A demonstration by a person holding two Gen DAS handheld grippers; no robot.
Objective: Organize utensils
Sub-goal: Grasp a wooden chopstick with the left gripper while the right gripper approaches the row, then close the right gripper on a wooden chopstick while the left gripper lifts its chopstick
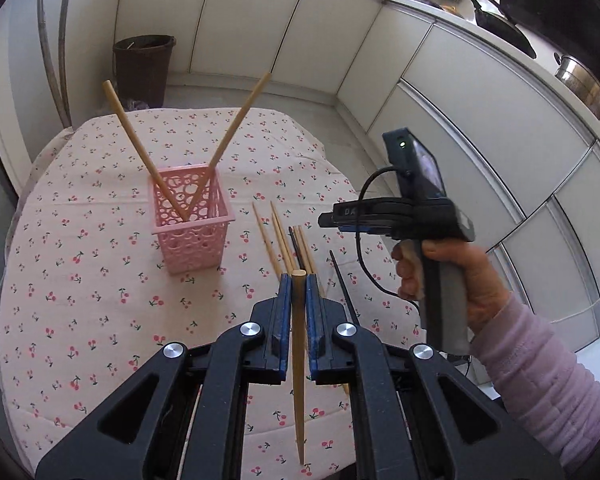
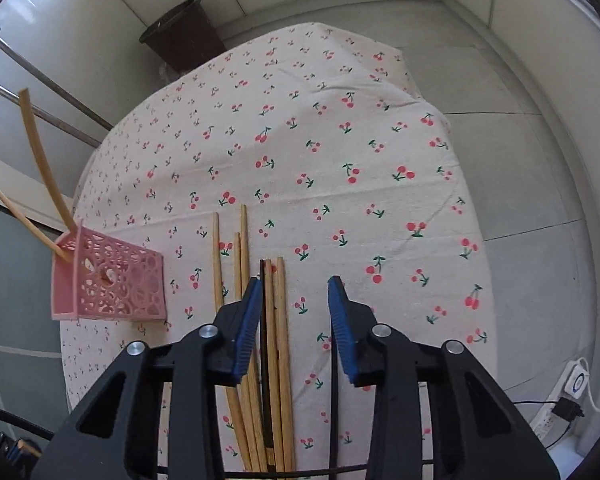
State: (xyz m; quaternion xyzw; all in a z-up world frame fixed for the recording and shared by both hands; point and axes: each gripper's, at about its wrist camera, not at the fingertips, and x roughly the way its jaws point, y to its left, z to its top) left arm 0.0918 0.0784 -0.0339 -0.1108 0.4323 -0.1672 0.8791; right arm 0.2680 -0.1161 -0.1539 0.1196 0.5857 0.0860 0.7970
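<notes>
A pink openwork basket (image 1: 190, 220) stands on the cherry-print tablecloth (image 1: 80, 280) with two wooden chopsticks (image 1: 140, 148) leaning out of it in a V. It also shows at the left of the right wrist view (image 2: 112, 284). My left gripper (image 1: 299, 280) is shut on one wooden chopstick (image 1: 299, 380), held upright above the cloth, right of the basket. Several wooden chopsticks (image 2: 278, 340) and dark ones (image 2: 263, 320) lie on the cloth. My right gripper (image 2: 294, 286) is open and empty, hovering over them.
A dark brown bin (image 1: 144, 68) stands on the floor beyond the table. White cabinets and a counter with pans (image 1: 496, 20) run along the right. A power strip (image 2: 568, 396) lies on the floor at the right.
</notes>
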